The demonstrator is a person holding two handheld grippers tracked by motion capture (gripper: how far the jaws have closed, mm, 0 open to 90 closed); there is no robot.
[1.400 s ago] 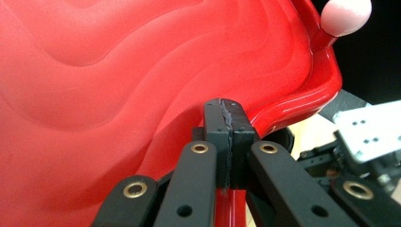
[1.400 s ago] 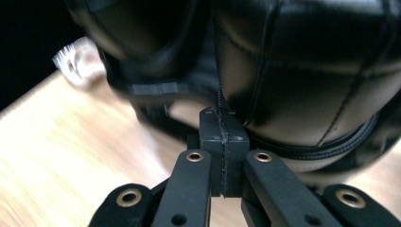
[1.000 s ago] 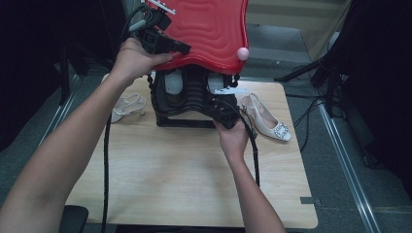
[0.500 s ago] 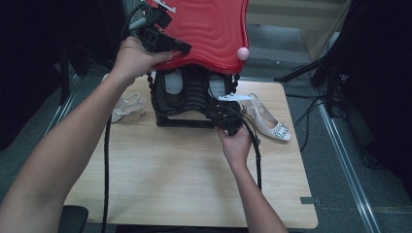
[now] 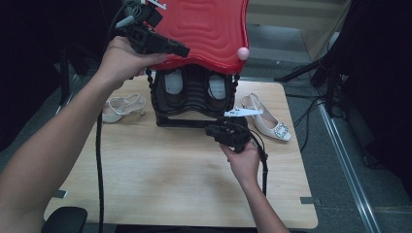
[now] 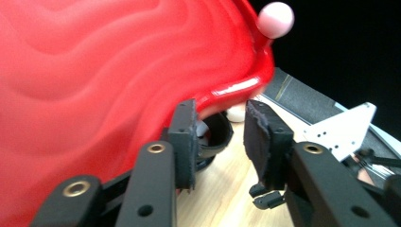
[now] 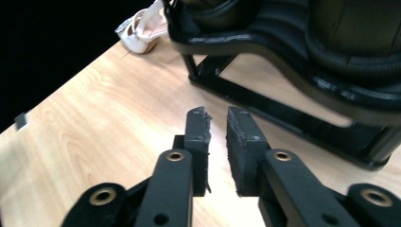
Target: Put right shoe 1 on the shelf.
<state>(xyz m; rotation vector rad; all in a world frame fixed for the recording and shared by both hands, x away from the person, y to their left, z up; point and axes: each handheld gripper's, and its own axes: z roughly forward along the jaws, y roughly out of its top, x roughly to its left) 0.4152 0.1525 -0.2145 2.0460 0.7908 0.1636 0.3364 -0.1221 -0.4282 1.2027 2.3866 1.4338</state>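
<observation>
Both grips have just been released. Left gripper (image 5: pixel 182 50): jaws have just been opening and now stand well apart, the rim of the raised red lid (image 5: pixel 204 29) just ahead of the fingers (image 6: pixel 185 137), no longer pinched. Right gripper (image 5: pixel 221 130): jaws have just been opening, a narrow gap, nothing between; the black shoe case (image 5: pixel 192 99) base lies beyond the tips, apart. Judged: lid opened and left standing; white heeled shoe (image 5: pixel 269 124) at the right is likely next. No legible writing is seen.

Both forearms are showing bare, no sleeves. Each black tool (image 5: pixel 163 44) (image 5: pixel 228 132) is carrying brass-ringed pivots, torn dark pads (image 7: pixel 239 151), a trailing black cable and a white three-cornered plate.
</observation>
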